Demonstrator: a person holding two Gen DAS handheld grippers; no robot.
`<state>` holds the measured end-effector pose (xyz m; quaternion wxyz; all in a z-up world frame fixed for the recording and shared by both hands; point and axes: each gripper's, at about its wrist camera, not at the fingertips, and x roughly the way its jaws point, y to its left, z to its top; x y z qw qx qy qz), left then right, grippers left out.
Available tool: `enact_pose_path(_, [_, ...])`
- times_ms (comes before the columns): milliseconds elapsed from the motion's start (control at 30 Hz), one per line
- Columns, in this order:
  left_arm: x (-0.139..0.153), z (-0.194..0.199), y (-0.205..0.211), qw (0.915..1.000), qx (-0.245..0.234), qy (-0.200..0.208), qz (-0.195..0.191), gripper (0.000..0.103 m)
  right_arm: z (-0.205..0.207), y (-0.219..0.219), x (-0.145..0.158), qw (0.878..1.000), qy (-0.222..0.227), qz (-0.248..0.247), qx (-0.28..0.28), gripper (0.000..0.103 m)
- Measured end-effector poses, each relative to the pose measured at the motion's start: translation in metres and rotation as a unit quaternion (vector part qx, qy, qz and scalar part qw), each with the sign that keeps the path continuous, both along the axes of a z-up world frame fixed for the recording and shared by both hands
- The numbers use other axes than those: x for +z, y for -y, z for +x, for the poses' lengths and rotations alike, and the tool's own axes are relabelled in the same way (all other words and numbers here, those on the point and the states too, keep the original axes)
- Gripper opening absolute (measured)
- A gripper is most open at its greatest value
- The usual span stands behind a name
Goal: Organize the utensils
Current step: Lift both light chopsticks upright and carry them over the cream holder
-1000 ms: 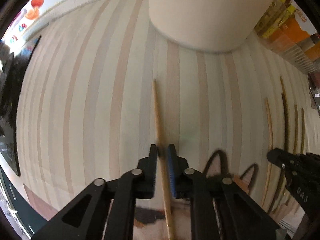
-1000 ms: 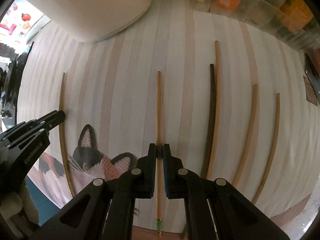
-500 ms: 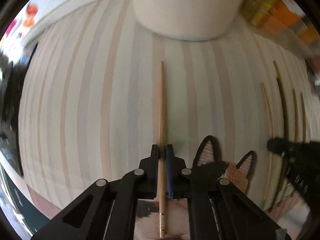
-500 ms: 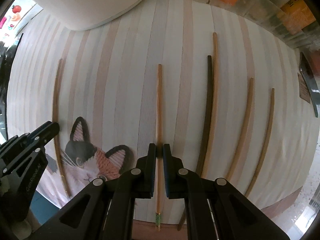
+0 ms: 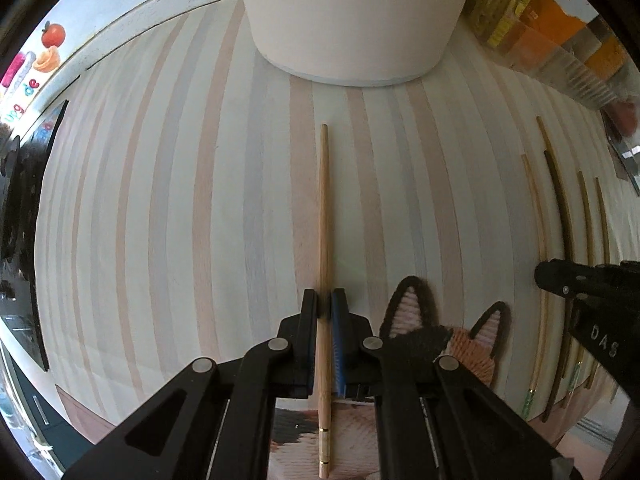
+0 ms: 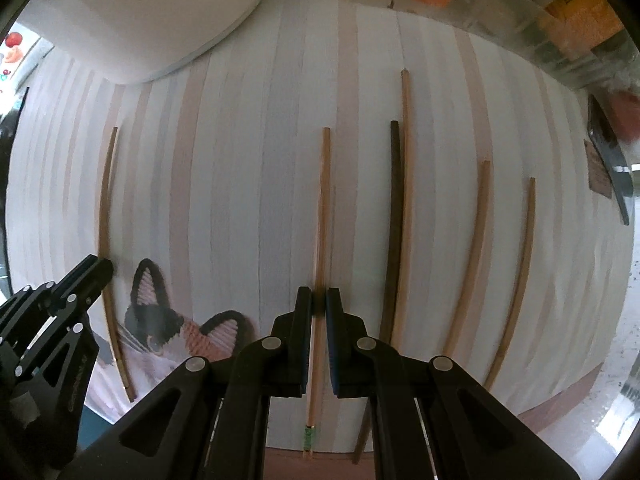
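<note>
L gripper [image 5: 325, 305] fingers clamped pale wooden chopstick [image 5: 324, 216], tip at 12 o'clock; R gripper [image 6: 319, 301] fingers clamped green-banded wooden chopstick [image 6: 322, 216].

The left gripper [image 5: 325, 308] pinches a light wooden chopstick [image 5: 323, 216] (pointing downward) over the striped mat [image 5: 180, 220].

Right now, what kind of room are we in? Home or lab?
Probably a home kitchen or dining table, not a lab. Loose chopsticks lie on a striped placemat with a woven cat design, a white container stands at its far edge, and clear bins of packaged food sit behind.
</note>
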<state>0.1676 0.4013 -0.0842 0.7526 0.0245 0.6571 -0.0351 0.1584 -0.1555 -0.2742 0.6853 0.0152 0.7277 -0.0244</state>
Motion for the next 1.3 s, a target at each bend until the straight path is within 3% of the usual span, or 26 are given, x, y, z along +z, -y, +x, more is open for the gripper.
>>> enact_pose_path(433, [0.009,-0.004,0.000,0.9999,0.013,0.003,-0.004,0.005,-0.003,-0.013,-0.005,1.000,0.013,-0.020,0.002,0.008])
enact_pose_path(567, [0.013,-0.011,0.006,0.9998,0.007,0.013,0.014,0.005,0.003,-0.011,-0.012,1.000,0.018,-0.016,-0.004,0.007])
enact_pose_path(933, [0.090,-0.042,0.002,0.9952,0.008,0.097,-0.012,0.004,-0.028,0.021,0.014,0.994,0.086,0.054,-0.048,0.007])
enact_pose_path(1133, [0.138,-0.049,-0.001,0.9889,0.018,0.140,-0.048,0.004,-0.039,0.040,0.053,0.984,0.138,0.091,-0.066,0.007])
enact_pose_path(1300, [0.191,-0.049,-0.006,0.9777,0.030,0.189,-0.088,0.004,-0.036,0.049,0.101,0.972,0.189,0.115,-0.075,0.007])
